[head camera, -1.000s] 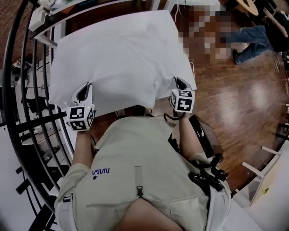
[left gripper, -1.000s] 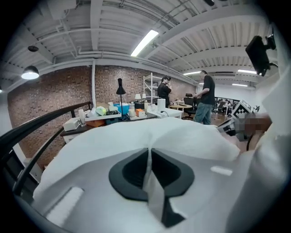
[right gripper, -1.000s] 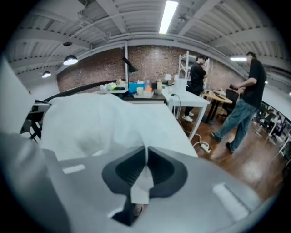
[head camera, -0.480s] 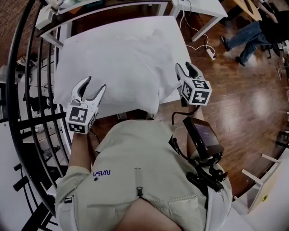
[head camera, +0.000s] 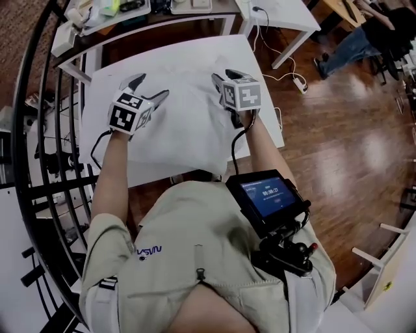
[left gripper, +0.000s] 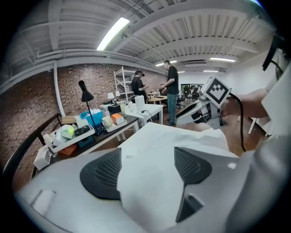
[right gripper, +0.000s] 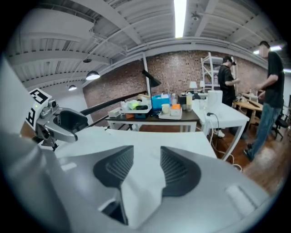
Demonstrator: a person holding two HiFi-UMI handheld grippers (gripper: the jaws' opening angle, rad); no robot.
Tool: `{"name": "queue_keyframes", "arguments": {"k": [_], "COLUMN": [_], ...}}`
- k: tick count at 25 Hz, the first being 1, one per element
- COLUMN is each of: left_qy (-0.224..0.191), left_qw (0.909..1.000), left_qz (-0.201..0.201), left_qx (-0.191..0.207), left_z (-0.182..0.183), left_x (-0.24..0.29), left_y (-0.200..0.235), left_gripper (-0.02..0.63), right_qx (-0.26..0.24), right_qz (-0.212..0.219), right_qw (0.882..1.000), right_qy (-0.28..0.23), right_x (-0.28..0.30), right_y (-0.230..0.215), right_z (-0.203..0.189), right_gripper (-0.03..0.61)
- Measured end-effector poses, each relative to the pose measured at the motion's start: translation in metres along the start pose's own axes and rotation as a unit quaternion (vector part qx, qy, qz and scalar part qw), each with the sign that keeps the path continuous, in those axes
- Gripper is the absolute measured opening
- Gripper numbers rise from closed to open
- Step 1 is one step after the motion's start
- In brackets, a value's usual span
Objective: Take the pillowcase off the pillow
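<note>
Pillow (head camera: 188,123) lies on my white table (head camera: 263,97), glossy wood floor (head camera: 344,149) to its right and a brick wall (right gripper: 182,68) beyond a cluttered desk (head camera: 130,10), while my left gripper (head camera: 153,86) and right gripper (head camera: 223,77) hover over it, jaws just opened, apart, clamping nothing.

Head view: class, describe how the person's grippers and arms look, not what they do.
The left gripper and right gripper each have pale grey curved jaws with dark ribbed pads and a white cube bearing black square markers. A black cable runs from each. Short beige sleeves.
</note>
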State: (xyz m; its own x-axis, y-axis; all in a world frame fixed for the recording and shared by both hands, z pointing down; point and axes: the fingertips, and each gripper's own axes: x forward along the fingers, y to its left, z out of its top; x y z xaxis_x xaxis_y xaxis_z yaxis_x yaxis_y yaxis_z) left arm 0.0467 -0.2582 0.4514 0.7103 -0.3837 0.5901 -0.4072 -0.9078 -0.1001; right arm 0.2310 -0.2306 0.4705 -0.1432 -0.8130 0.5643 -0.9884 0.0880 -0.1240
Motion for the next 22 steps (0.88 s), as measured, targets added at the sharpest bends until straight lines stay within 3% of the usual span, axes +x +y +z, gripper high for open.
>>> {"name": "queue_keyframes", "arguments": {"k": [6, 12, 16, 19, 20, 22], "left_qy": [0.059, 0.105, 0.13, 0.125, 0.116, 0.091], "left_qw": [0.9971, 0.9917, 0.9896, 0.9909, 0.9921, 0.9945], "left_qz": [-0.013, -0.009, -0.028, -0.031, -0.028, -0.023], "left_qx": [-0.046, -0.074, -0.054, -0.038, -0.038, -0.045], "left_z": [-0.028, -0.044, -0.052, -0.054, -0.054, -0.049], "left_x": [0.047, 0.059, 0.059, 0.057, 0.056, 0.051], "left_y": [0.005, 0.005, -0.008, -0.015, -0.014, -0.011], "left_gripper": [0.374, 0.358, 0.235, 0.103, 0.059, 0.021], "right_qx": [-0.018, -0.015, -0.003, -0.004, -0.009, -0.014], "right_qz": [0.0, 0.013, 0.033, 0.038, 0.031, 0.013], "right_qw": [0.998, 0.993, 0.989, 0.988, 0.989, 0.991], "right_qy": [0.056, 0.114, 0.147, 0.151, 0.147, 0.133], "right_x": [0.042, 0.07, 0.079, 0.079, 0.077, 0.074], "right_y": [0.0, -0.001, 0.008, 0.013, 0.012, 0.007], "right_z": [-0.005, -0.03, -0.052, -0.058, -0.057, -0.052], "right_gripper": [0.191, 0.206, 0.199, 0.107, 0.035, 0.006]}}
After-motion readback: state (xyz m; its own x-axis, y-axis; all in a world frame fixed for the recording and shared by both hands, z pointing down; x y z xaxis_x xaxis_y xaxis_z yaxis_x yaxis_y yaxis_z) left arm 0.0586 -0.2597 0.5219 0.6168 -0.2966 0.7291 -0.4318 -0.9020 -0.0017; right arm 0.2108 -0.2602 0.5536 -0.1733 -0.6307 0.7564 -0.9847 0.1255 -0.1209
